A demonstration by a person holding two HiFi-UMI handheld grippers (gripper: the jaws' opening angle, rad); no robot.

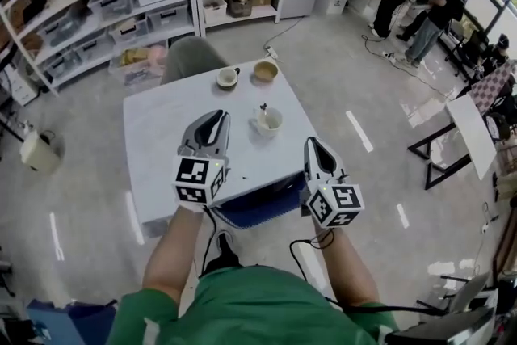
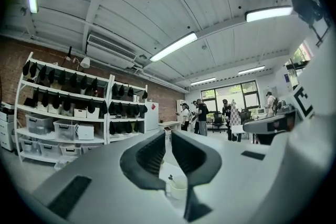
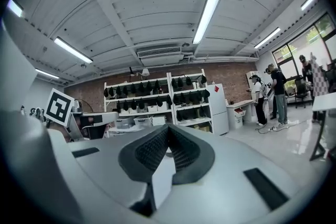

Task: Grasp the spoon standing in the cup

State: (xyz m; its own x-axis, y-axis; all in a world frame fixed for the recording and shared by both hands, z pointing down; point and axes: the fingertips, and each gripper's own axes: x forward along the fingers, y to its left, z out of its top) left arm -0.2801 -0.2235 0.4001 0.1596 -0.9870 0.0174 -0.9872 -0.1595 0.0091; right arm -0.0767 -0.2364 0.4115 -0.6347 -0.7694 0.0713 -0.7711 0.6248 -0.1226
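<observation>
A white cup (image 1: pixel 270 122) stands on the white table (image 1: pixel 161 133), right of its middle, with a spoon (image 1: pixel 262 110) upright in it. My left gripper (image 1: pixel 220 116) hangs over the table just left of the cup, apart from it, jaws shut and empty. In the left gripper view the cup (image 2: pixel 178 188) and spoon (image 2: pixel 170 179) show low between the jaws of the left gripper (image 2: pixel 167 136). My right gripper (image 1: pixel 310 143) is at the table's near right edge, short of the cup. In the right gripper view the right gripper (image 3: pixel 168 131) has its tips together, holding nothing.
A cup with dark contents (image 1: pixel 228 77) and a tan bowl (image 1: pixel 265 71) sit at the table's far edge. A grey chair (image 1: pixel 191 56) stands behind the table, a blue seat (image 1: pixel 258 210) under its near edge. Shelves (image 1: pixel 121 4) line the back; people (image 1: pixel 420 4) stand far right.
</observation>
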